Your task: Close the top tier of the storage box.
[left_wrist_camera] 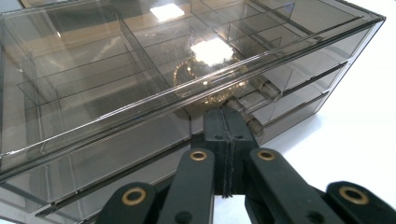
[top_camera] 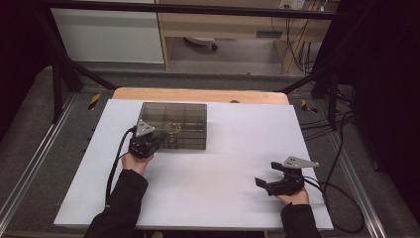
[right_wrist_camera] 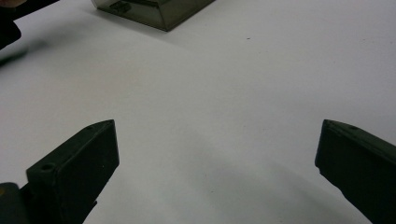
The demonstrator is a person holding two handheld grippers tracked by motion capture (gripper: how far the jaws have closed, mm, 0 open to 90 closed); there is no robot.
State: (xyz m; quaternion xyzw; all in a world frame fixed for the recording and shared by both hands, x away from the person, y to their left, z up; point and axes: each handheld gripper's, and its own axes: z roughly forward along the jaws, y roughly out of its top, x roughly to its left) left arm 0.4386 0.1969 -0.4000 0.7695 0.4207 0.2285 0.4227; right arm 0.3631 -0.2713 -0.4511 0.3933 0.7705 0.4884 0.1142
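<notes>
In the high view, a smoky transparent plastic organiser box [top_camera: 173, 125] with inner dividers is seen lying on the far left part of a white table top [top_camera: 208, 183]. The left gripper [top_camera: 159, 137], held in the person's left hand [top_camera: 134, 161], is placed at the box's near left edge, its tips against the front wall. A small gold-coloured ring-shaped item [top_camera: 173, 128] can be made out through the lid, in a compartment near the front of the box. The right gripper [top_camera: 261, 183] is held low over the near right part of the table, well apart from the box, with its jaws pointing toward the left. Black cables trail from both grippers.

In the left gripper view, the left gripper's [left_wrist_camera: 224, 122] two black jaws are seen pressed flat together, clenched, with no gap between the pads. Their tips meet at the small clasp on the front edge of the box [left_wrist_camera: 140, 79]; whether the clasp is actually pinched between them cannot be told. The gold-coloured item [left_wrist_camera: 210, 81] is seen just behind the tips, under the closed lid, partly washed out by a bright reflection.

In the right gripper view, the right gripper's [right_wrist_camera: 217, 149] jaws are seen spread wide, released, with bare white table [right_wrist_camera: 233, 74] between them. A corner of the box [right_wrist_camera: 159, 11] lies at the top edge, well apart.
</notes>
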